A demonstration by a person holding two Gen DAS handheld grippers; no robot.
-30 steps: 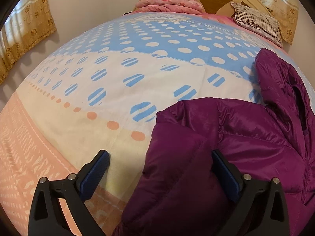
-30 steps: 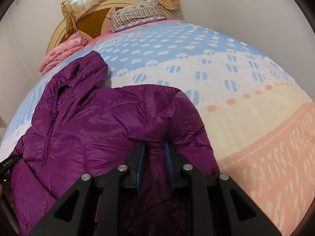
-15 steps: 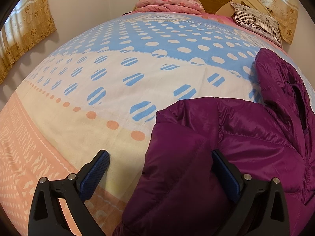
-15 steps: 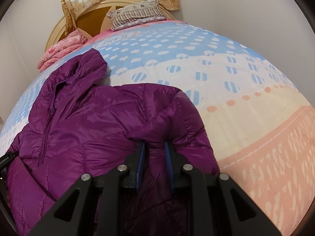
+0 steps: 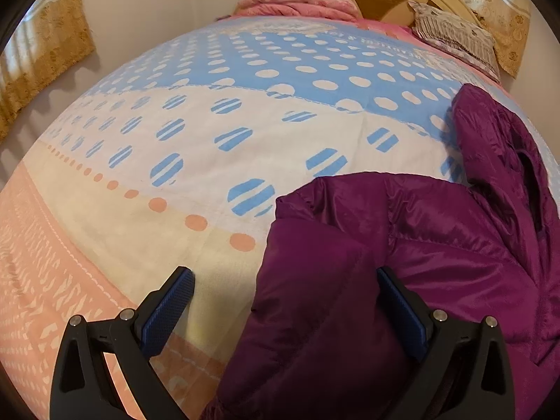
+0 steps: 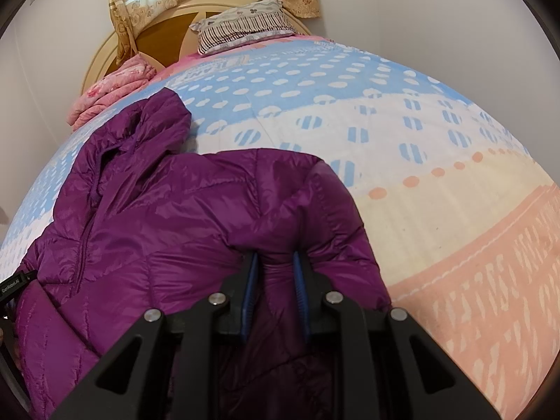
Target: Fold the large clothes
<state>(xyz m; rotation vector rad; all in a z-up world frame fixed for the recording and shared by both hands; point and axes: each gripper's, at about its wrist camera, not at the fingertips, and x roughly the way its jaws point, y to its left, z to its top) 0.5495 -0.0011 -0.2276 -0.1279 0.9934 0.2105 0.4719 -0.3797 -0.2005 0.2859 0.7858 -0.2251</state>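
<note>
Left wrist view: the left gripper (image 5: 285, 301) is being held spread wide, nothing clamped. A folded edge of the purple puffer jacket (image 5: 402, 252) is lying between its fingers, close to the right-hand pad; the left-hand pad is being kept over bare bedsheet (image 5: 210, 133). The rest of the jacket is spreading ahead & to the right of this gripper, w/ the hood (image 5: 497, 147) lying farthest ahead-right.

Right wrist view: the right gripper (image 6: 274, 292) is being kept clenched on a bunched ridge of the jacket (image 6: 157, 217), fabric pinched between both blue pads. The jacket body is being seen ahead & to the left of it, zip side up, hood (image 6: 147, 126) pointing toward the headboard (image 6: 105, 56). Far ahead, a striped pillow (image 6: 241, 24) & a folded pink blanket (image 6: 112, 87) are lying at the bed's head.
</note>
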